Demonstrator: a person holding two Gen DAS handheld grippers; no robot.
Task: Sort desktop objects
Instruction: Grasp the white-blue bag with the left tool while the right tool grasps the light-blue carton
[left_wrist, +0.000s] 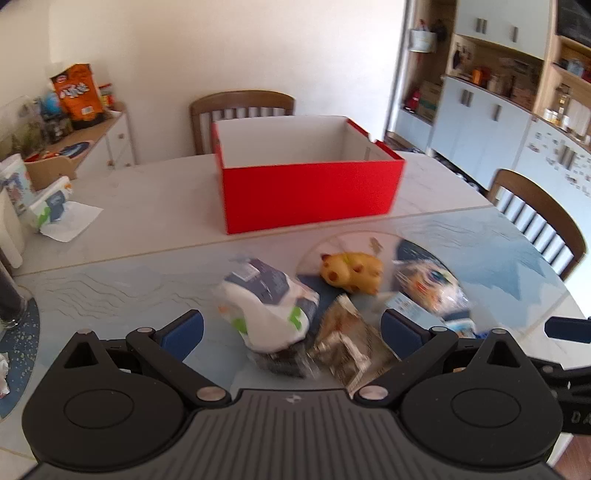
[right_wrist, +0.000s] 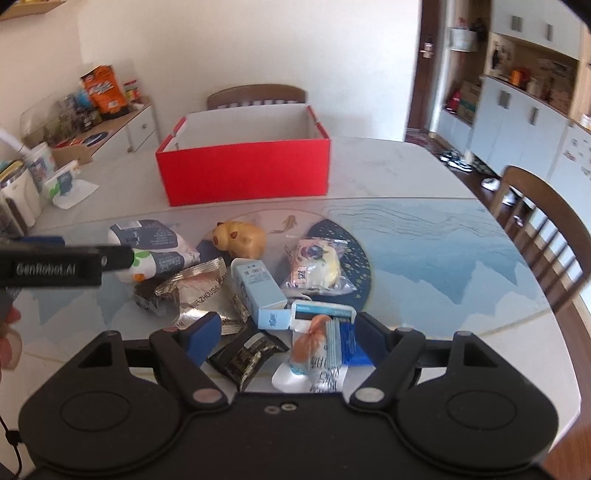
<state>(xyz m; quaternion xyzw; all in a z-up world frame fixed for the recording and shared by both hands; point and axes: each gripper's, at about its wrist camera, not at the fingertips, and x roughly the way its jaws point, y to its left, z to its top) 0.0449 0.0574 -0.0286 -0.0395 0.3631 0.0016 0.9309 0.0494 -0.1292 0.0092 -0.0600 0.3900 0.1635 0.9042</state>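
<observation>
A red open box (left_wrist: 310, 192) stands on the table; it also shows in the right wrist view (right_wrist: 245, 177). Before it lies a pile: a white-and-blue tissue pack (left_wrist: 267, 302) (right_wrist: 151, 251), a yellow animal toy (left_wrist: 351, 273) (right_wrist: 242, 238), a silver foil packet (left_wrist: 347, 343) (right_wrist: 201, 291), a light blue carton (right_wrist: 258, 291), a clear snack bag (right_wrist: 317, 267), a black sachet (right_wrist: 245, 356) and a blue-white wrapper (right_wrist: 325, 354). My left gripper (left_wrist: 291, 332) is open, its fingers either side of the tissue pack and foil packet. My right gripper (right_wrist: 288, 336) is open over the sachet and wrapper.
Wooden chairs stand behind the box (left_wrist: 242, 107) and at the right (left_wrist: 539, 218). A tissue pack on paper (left_wrist: 51, 206) and jars lie at the table's left. A sideboard (left_wrist: 74, 144) with an orange bag is far left. Cabinets (left_wrist: 480, 122) line the right wall.
</observation>
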